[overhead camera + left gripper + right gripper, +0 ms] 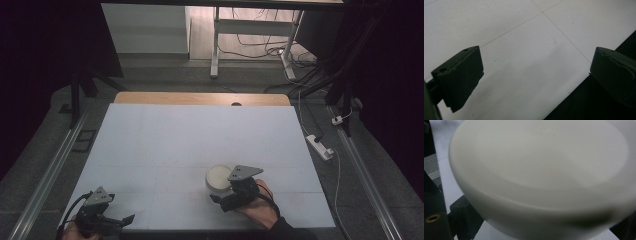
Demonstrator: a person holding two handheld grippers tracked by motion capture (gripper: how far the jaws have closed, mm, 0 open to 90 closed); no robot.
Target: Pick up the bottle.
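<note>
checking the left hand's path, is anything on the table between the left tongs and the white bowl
Nothing visible. The white bowl sits at the right tongs, and only bare white table lies between it and the open left tongs at the near left corner.

I count one white bowl (218, 178) on one white table (190, 135); two grippers, the left gripper (131, 219) and the right gripper (214, 198) (one per hand); on the floor, one power strip (320, 146).
</note>
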